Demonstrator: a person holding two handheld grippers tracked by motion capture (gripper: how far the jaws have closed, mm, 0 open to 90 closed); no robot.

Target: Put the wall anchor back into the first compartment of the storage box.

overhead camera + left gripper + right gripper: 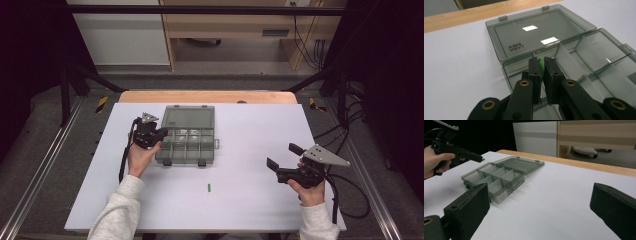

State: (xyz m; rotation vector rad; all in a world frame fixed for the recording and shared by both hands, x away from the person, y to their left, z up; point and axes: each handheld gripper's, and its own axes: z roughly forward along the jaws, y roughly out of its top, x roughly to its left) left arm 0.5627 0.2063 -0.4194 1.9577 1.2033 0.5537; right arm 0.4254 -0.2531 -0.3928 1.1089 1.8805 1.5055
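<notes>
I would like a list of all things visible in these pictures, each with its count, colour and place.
compartment box: one, smoky grey transparent, lid open flat, far left part of the table.
green piece: one, pinched in the left gripper above the box's near-left compartment.
loose green piece: one, on the mat in front of the box.
white mat: one, covering the wooden table.
left gripper: one, black, at the box's left edge.
right gripper: one, black, open, right side.

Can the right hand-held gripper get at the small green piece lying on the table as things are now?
Probably yes. The right hand-held gripper is open and holds nothing, and the green piece lies alone on bare table between it and the box. Nothing blocks the way.
</notes>
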